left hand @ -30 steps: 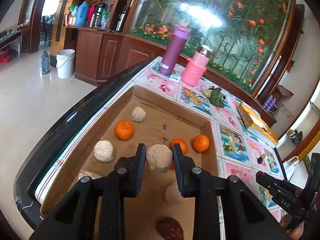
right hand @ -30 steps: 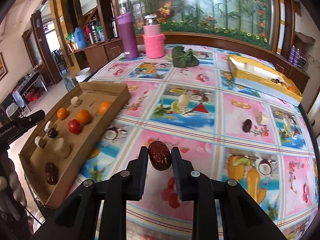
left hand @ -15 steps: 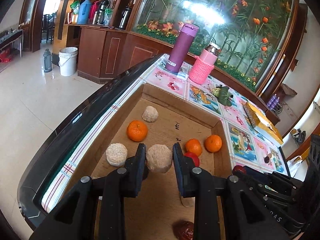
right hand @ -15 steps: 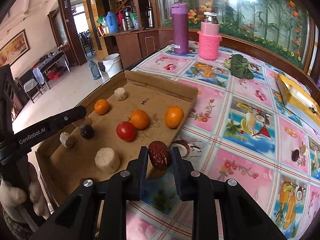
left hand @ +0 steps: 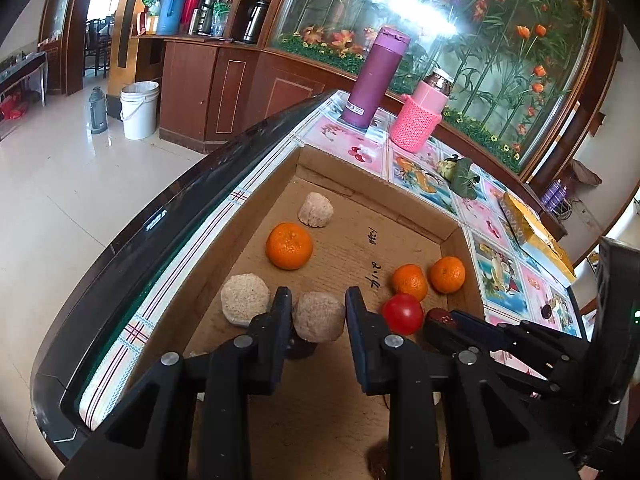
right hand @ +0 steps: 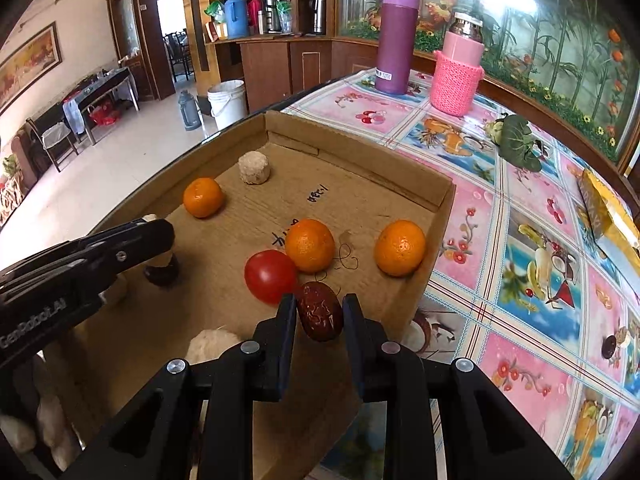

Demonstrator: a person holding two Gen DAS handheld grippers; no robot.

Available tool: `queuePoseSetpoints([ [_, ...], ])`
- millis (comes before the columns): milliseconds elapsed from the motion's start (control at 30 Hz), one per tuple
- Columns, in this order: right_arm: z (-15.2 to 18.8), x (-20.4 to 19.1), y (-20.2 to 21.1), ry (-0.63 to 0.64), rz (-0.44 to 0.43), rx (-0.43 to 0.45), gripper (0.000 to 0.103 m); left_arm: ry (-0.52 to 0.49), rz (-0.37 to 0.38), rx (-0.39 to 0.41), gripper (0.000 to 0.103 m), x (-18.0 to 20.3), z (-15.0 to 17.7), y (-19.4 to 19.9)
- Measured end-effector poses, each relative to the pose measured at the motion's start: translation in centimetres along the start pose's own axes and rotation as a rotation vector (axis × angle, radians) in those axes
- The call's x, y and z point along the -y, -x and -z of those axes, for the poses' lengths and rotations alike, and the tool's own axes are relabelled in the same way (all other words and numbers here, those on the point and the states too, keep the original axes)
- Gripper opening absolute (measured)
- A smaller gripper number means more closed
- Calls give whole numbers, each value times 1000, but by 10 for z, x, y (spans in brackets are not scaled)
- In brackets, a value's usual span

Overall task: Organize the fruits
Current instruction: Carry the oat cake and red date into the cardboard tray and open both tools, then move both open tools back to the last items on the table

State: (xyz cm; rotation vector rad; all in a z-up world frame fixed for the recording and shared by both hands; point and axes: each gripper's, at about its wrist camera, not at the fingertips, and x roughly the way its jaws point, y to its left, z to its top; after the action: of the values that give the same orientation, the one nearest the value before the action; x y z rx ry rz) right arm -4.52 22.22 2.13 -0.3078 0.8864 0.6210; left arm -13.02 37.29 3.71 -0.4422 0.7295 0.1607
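My left gripper (left hand: 317,316) is shut on a beige rough ball (left hand: 319,316) and holds it low over the cardboard tray (left hand: 340,176), beside another beige ball (left hand: 245,298). My right gripper (right hand: 319,316) is shut on a dark red date (right hand: 319,317) over the tray's near right part, just in front of a red tomato (right hand: 271,276). Three oranges lie in the tray, among them one at the left (right hand: 203,197) and one by the right wall (right hand: 399,247). In the right wrist view the left gripper (right hand: 132,240) hovers over a dark fruit (right hand: 162,274).
A purple flask (right hand: 397,38) and a pink knitted bottle (right hand: 458,74) stand at the table's far end. A green leafy thing (right hand: 516,140) and a yellow box (right hand: 608,216) lie to the right. The table's black edge (left hand: 168,216) drops to the floor on the left.
Both grippers have moved forward over the tray with their loads. My right gripper has come from the tablecloth to above the tray near the tomato.
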Motion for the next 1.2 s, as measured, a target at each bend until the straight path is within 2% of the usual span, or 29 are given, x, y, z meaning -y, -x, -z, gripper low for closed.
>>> queuePoseSetpoints([
  [33, 0, 1, -2, 0, 4, -4, 26, 4, 0, -3, 28, 0, 0, -1],
  [167, -1, 0, -7, 15, 26, -4, 26, 29, 6, -13, 44, -2, -1, -2],
  [300, -1, 0, -8, 15, 30, -2, 27, 45, 9, -8, 50, -3, -2, 1],
  [433, 0, 2, -2, -5, 10, 7, 40, 57, 14, 20, 53, -2, -4, 11],
  [500, 1, 4, 4, -15, 3, 21, 43, 55, 12, 37, 59, 1, -5, 18],
  [633, 5, 9, 23, -34, 0, 66, 48, 5, -30, 85, 61, 15, -6, 35],
  [700, 10, 16, 34, -59, 4, 89, 53, -21, -57, 110, 68, 23, -6, 43],
  [900, 30, 44, 60, -154, 15, 120, 55, -103, -140, 173, 80, 52, -2, 59],
  [1000, 38, 57, 68, -191, 27, 127, 57, -143, -167, 193, 81, 67, 1, 65],
  [1200, 53, 76, 80, -248, 31, 137, 61, -201, -167, 198, 82, 90, 8, 72],
])
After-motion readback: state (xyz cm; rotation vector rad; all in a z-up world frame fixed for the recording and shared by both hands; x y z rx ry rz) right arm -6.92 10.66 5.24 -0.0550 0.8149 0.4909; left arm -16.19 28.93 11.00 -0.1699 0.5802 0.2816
